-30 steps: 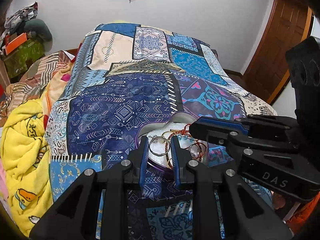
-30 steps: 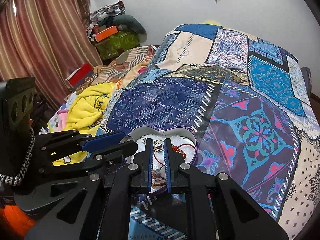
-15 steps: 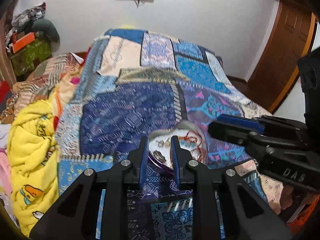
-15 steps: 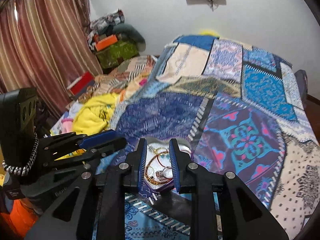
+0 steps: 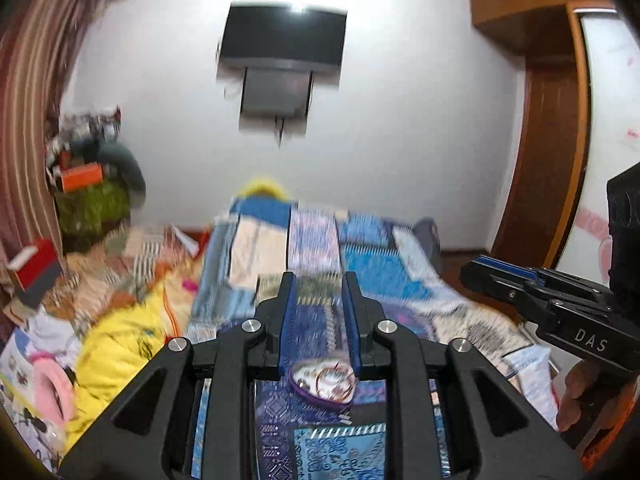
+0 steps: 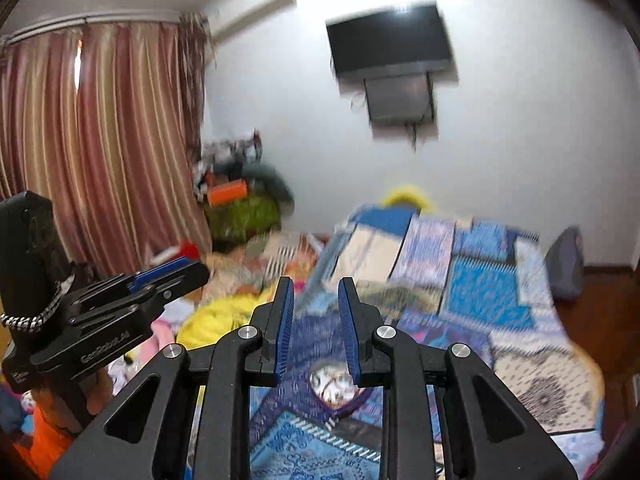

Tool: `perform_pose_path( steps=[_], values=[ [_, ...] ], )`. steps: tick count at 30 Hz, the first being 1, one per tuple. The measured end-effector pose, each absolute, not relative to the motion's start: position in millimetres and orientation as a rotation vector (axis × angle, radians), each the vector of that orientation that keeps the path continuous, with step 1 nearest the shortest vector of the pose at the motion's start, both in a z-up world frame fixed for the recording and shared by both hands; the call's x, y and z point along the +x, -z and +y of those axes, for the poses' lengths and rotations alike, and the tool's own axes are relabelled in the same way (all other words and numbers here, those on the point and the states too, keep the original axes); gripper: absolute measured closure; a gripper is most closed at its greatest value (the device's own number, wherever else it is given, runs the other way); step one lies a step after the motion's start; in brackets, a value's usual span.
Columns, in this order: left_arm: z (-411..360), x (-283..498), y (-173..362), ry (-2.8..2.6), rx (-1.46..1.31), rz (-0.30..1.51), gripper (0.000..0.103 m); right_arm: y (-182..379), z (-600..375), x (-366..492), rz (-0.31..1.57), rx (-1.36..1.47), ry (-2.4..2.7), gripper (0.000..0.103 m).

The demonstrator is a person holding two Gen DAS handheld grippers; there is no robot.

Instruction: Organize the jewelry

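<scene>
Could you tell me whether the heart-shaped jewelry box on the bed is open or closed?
Open: the heart-shaped jewelry box shows bangles on its pale lining, with no lid over it.

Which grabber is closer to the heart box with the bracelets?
Too close to call. Left gripper and right gripper both hover open above the heart box, lifted off the bed, holding nothing.

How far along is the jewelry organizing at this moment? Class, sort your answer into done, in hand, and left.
Done: the jewelry, bangles and red cord among it, lies gathered in the heart-shaped purple box on the patchwork bedspread.
In hand: nothing; the left gripper and right gripper are both open and empty, raised above the box.
Left: no lid is visible, so closing it may remain.
</scene>
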State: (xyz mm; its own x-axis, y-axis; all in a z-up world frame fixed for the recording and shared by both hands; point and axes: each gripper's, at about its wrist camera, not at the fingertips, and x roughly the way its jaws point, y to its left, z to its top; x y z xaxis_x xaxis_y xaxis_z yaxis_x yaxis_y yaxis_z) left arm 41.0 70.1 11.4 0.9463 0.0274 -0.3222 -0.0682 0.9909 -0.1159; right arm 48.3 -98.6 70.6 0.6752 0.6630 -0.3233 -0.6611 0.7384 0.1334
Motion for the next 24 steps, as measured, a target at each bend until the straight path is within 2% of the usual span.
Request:
perform_pose_path(
  steps=[3, 4, 5, 6, 7, 10, 12, 14, 15, 17, 24],
  values=[
    [57, 8, -34, -0.055, -0.094, 0.238, 0.064, -87, -108, 22, 0.292, 0.015, -0.721, 0.082],
    [52, -3, -39, -0.062, -0.079, 0.212, 0.056, -90, -110, 16, 0.274, 0.016, -0.714, 0.079],
    [47, -16, -45, -0.077, -0.063, 0.176, 0.053, -94, -113, 7, 0.250, 0.016, -0.705, 0.076],
    [43, -25, -49, -0.087, -0.055, 0.150, 0.050, -96, -115, 2, 0.235, 0.020, -0.696, 0.064],
    [41, -32, -51, -0.090, -0.053, 0.135, 0.048, -97, -117, -6, 0.215, 0.026, -0.674, 0.047],
    [36, -53, -58, -0.101, -0.058, 0.094, 0.037, -97, -123, -14, 0.169, 0.046, -0.614, 0.020],
    [36, -61, -59, -0.111, -0.059, 0.082, 0.031, -98, -125, -19, 0.148, 0.054, -0.582, 0.015],
    [36, -65, -60, -0.128, -0.067, 0.080, 0.019, -100, -127, -21, 0.133, 0.057, -0.554, 0.011],
    [38, -67, -59, -0.139, -0.078, 0.078, 0.011, -100, -127, -23, 0.125, 0.058, -0.538, 0.006],
    [40, -71, -56, -0.151, -0.091, 0.075, 0.009, -99, -130, -25, 0.110, 0.063, -0.518, 0.000],
    [40, -79, -52, -0.190, -0.086, 0.080, 0.001, -98, -130, -27, 0.116, 0.060, -0.510, 0.000]
  ],
)
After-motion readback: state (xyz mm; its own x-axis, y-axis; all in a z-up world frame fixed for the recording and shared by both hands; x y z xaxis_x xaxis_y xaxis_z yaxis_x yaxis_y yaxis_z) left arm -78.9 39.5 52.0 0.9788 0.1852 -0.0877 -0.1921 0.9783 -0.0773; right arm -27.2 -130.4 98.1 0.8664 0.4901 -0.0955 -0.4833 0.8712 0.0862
